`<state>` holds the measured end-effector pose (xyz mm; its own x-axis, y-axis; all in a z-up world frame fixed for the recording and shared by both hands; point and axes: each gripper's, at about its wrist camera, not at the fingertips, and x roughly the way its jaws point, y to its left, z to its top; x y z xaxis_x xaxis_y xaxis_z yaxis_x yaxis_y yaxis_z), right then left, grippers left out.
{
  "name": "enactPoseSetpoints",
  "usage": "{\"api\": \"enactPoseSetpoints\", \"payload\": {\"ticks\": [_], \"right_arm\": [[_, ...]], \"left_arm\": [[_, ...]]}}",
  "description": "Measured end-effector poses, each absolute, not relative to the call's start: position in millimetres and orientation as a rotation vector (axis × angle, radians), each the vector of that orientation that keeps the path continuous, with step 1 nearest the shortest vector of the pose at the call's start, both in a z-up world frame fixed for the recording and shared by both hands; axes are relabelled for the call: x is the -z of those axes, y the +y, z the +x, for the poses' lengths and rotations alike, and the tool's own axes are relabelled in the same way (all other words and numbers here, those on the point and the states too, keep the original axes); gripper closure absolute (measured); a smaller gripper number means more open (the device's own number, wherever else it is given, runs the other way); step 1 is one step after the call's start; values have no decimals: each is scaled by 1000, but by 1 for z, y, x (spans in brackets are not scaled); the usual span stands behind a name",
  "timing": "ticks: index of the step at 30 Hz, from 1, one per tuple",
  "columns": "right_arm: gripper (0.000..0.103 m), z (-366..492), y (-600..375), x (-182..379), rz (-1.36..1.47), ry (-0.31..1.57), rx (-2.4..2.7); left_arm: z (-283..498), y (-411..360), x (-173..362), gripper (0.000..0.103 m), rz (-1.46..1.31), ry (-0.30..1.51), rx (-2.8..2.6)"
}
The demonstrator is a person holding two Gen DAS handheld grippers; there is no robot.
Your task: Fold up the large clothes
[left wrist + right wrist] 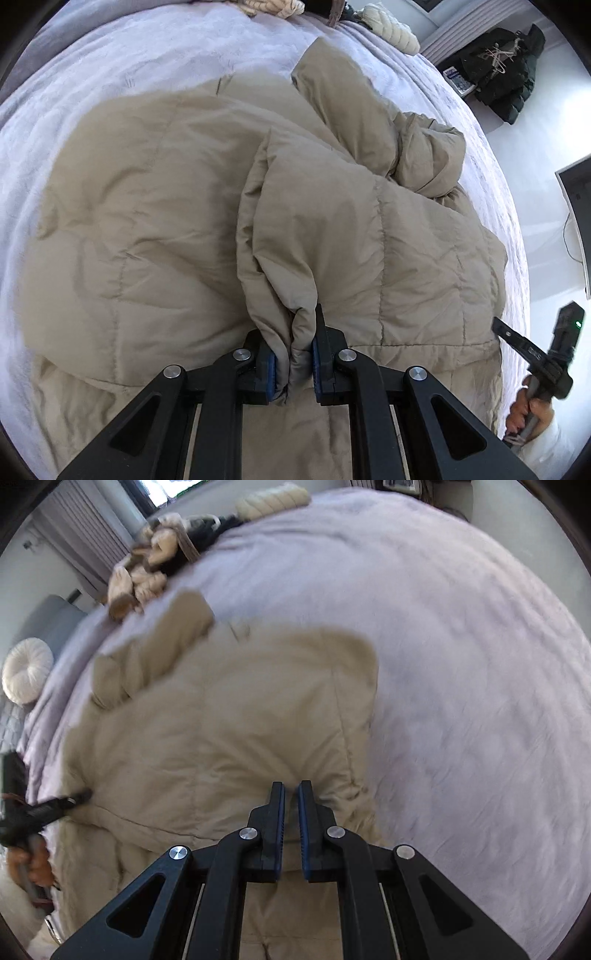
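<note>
pale lilac bedspread (461, 664), round white pleated cushion (27, 670) by the grey headboard (48, 616), heap of cream clothes (144, 579), cream puffer jacket (391, 31), dark coat with hangers (506, 81) on the floor

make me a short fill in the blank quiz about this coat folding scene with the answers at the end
The left gripper is shut on a fold of the tan ____.
The right gripper has nothing between its ____.
The coat lies on a pale ____.
The round white cushion lies near the bed's ____.

Missing words: coat; jaws; bed; edge
</note>
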<state>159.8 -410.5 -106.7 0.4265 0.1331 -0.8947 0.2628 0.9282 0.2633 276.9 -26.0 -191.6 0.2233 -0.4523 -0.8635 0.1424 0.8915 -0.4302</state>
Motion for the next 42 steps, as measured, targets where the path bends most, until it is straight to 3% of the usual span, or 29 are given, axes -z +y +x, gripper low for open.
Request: {"api": "enactPoseSetpoints", "payload": {"ticks": [2, 16, 24, 42], "right_arm": [[99, 160, -414, 113, 430, 1137, 100], [99, 164, -401, 113, 354, 1147, 156], [99, 164, -397, 107, 343, 1147, 178], [94, 133, -395, 58, 440, 1170, 207]], "left_arm": [[276, -21, 189, 80, -252, 1269, 411], [257, 8, 137, 80, -178, 1118, 361], [262, -19, 190, 80, -127, 1224, 327], [244, -23, 159, 80, -88, 1255, 303]]}}
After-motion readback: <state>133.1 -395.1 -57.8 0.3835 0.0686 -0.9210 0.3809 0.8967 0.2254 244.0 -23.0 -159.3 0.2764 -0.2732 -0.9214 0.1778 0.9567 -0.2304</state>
